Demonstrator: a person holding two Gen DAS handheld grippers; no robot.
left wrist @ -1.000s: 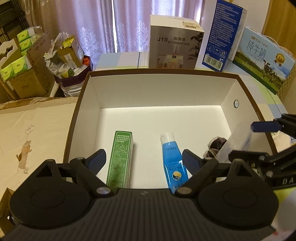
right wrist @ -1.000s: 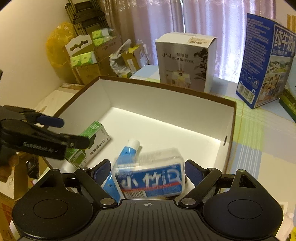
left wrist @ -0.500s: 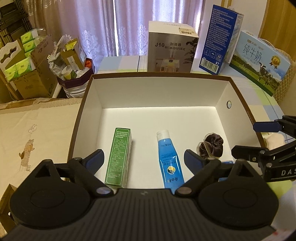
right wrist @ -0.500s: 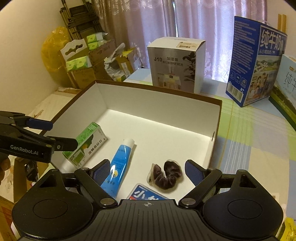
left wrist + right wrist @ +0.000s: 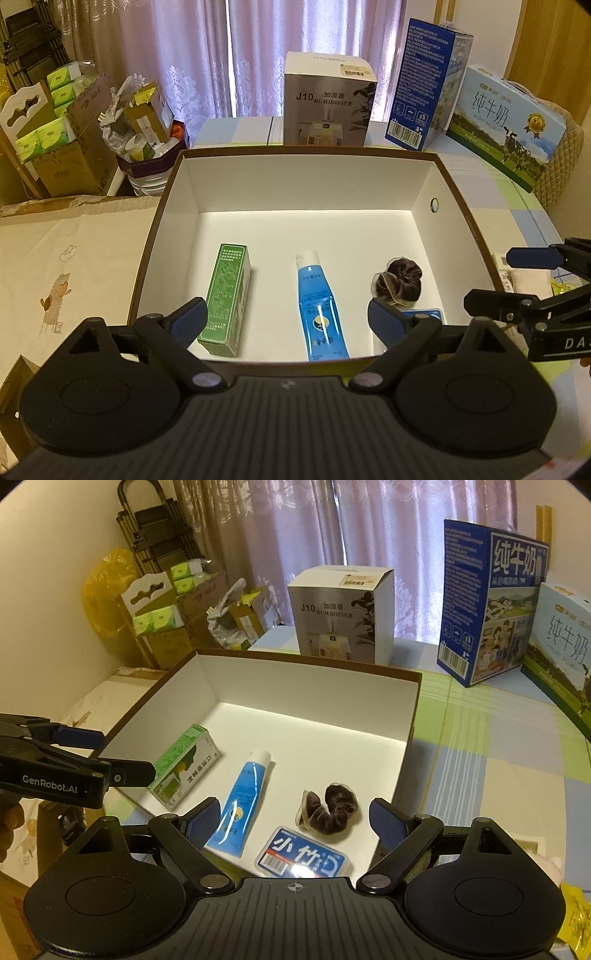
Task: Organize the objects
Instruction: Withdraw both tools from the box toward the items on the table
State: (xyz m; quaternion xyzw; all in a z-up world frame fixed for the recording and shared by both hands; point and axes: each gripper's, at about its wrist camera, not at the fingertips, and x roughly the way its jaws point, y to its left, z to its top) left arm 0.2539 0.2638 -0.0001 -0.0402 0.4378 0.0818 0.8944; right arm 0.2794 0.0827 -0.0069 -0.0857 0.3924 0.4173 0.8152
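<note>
Left wrist view: left gripper (image 5: 288, 321) spread wide, empty, at near rim of brown-edged box (image 5: 306, 152). Inside on white floor, left to right — green carton (image 5: 226, 291), blue tube (image 5: 320, 302), dark scrunchie (image 5: 399, 283), each apart.

Right wrist view: right gripper (image 5: 295, 818) released, holding nothing. Blue tissue pack (image 5: 303, 858) lies flat in box near corner, just beside scrunchie. Humidifier carton (image 5: 340, 616) stands behind box.

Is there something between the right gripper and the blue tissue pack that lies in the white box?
Nothing visible blocks it. The right gripper hangs open above the white box, and the blue tissue pack lies just below its fingers. The dark scrunchie and the blue tube lie beside the pack, apart from it.
</note>
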